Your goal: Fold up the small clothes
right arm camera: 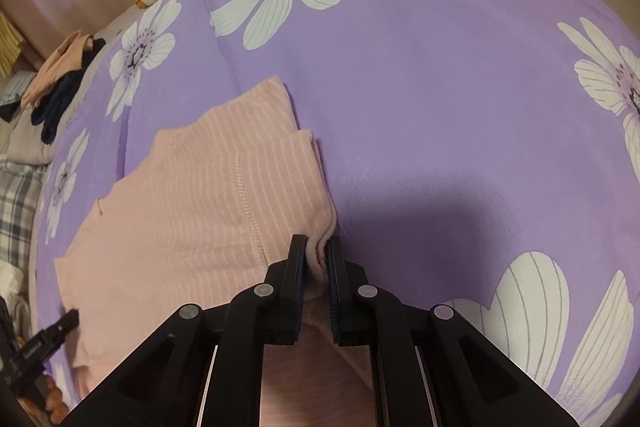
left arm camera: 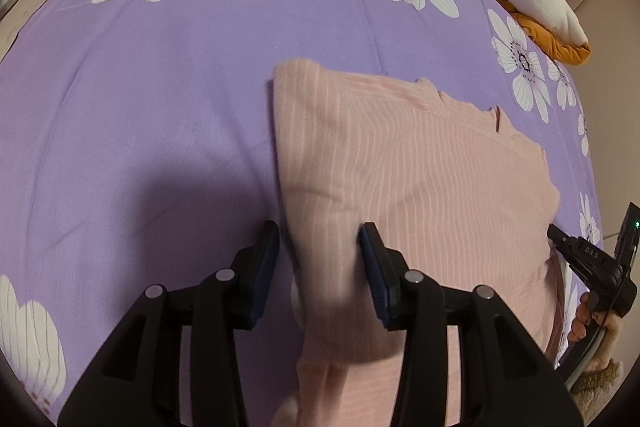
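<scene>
Your right gripper [right arm camera: 317, 259] is clenched on the pink striped garment's [right arm camera: 192, 195] folded edge, pinning that side against the bed [right arm camera: 440, 87]. Your left gripper [left arm camera: 320, 243] stands released, fingers [left arm camera: 370, 247] straddling cloth without pressing, probably letting the fold settle.

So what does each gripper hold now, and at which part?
The right gripper is shut on the pink garment, pinching its folded edge. The left gripper is open around the garment's other edge, pads not pressing, so it holds nothing.

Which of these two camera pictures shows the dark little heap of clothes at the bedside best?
The right wrist view: the dark navy clothes heap lies at its left edge, beside the purple flowered bedsheet. The left wrist view does not show it at all; there, only the pink striped garment fills the sheet.
</scene>
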`<action>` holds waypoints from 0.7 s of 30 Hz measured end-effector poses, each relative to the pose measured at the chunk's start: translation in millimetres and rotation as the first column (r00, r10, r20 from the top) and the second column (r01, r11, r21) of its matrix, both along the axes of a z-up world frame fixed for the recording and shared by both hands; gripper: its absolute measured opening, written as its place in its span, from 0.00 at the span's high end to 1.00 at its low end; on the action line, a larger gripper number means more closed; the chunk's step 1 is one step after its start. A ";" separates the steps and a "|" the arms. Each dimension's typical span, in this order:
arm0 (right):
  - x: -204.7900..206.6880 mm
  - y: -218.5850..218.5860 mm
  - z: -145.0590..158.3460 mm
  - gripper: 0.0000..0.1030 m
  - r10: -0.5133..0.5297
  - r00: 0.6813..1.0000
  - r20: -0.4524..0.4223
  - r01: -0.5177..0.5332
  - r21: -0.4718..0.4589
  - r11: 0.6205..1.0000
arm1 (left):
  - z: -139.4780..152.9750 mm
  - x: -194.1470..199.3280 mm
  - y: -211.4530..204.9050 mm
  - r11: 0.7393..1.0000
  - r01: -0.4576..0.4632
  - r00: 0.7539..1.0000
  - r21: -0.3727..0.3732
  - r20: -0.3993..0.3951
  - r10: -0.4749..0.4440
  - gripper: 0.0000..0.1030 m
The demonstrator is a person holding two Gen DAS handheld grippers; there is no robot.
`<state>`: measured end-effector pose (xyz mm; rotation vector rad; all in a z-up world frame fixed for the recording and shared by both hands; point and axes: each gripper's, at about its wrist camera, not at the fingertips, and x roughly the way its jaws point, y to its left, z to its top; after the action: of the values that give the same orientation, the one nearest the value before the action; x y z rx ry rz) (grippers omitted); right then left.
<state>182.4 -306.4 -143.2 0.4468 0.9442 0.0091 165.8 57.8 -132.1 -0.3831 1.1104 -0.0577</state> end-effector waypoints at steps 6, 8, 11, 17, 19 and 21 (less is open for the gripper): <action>-1.5 -0.4 -1.0 0.93 -0.013 1.000 0.006 0.013 -0.001 1.000 | -2.3 -14.5 6.0 0.998 -0.017 1.000 -0.065 -0.004 0.017 0.57; -1.8 0.1 -0.8 0.93 -0.015 1.000 0.009 0.015 -0.009 1.000 | -1.7 -19.2 3.8 0.998 -0.010 1.000 -0.061 -0.003 0.010 0.57; -2.1 0.2 -1.0 0.93 -0.015 1.000 0.011 0.015 -0.009 1.000 | -1.4 -26.8 -1.2 0.999 0.005 1.000 -0.037 0.003 -0.005 0.58; -2.4 -0.2 -2.0 0.93 -0.017 1.000 0.017 0.018 -0.010 1.000 | -2.6 -38.1 -4.6 1.000 0.008 1.000 -0.021 0.005 -0.008 0.58; -2.8 0.5 -1.7 0.93 -0.018 1.000 0.018 0.019 -0.013 1.000 | -3.5 -40.4 -3.4 0.999 0.006 1.000 -0.031 0.001 -0.006 0.58; -2.8 0.7 -1.5 0.93 -0.020 1.000 0.019 0.020 -0.012 1.000 | -4.1 -44.1 -1.7 0.999 0.004 1.000 -0.048 -0.002 -0.004 0.58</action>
<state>179.6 -305.7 -144.7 0.4442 0.9209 -0.0104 121.8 56.0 -136.2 -0.4240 1.1129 -0.0873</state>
